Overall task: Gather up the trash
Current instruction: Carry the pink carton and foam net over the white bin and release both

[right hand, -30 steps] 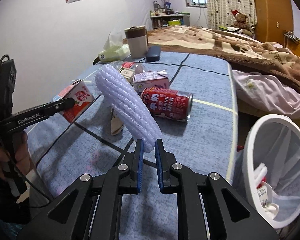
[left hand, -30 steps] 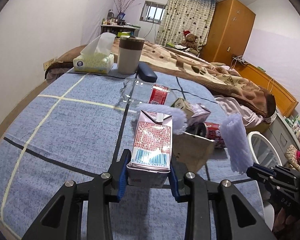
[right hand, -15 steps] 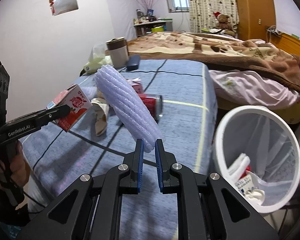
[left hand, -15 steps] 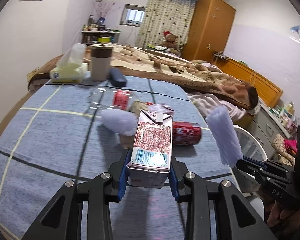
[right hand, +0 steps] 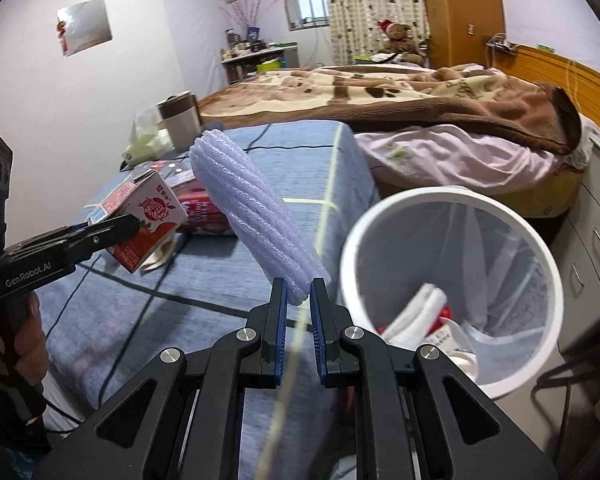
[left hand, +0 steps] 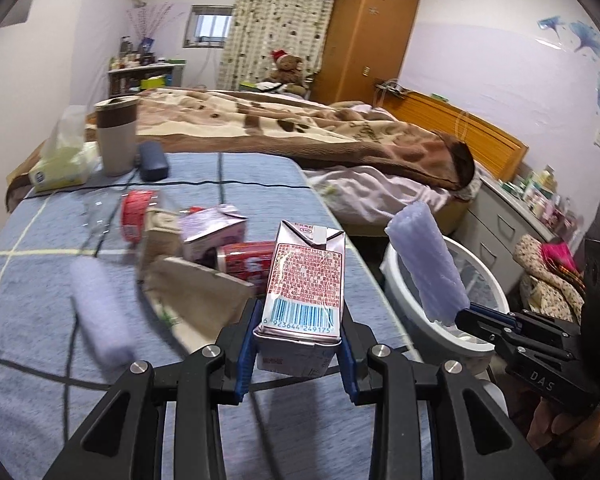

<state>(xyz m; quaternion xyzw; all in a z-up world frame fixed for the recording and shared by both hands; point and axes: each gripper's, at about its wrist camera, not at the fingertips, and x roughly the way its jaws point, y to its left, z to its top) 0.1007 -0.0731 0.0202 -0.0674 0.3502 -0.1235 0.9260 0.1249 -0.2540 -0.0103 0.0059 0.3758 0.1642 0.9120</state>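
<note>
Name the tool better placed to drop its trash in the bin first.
Right. The right tool grips the foam roll right beside the white bin. The left tool, gripping the milk carton, is above the blue tabletop.

A lived-in home bedroom: a bed [left hand: 340, 136] under a brown blanket [right hand: 400, 92], a teddy bear [left hand: 286, 70], a wooden wardrobe [left hand: 366, 36], curtains [left hand: 278, 16] by the small window [left hand: 208, 31].
</note>
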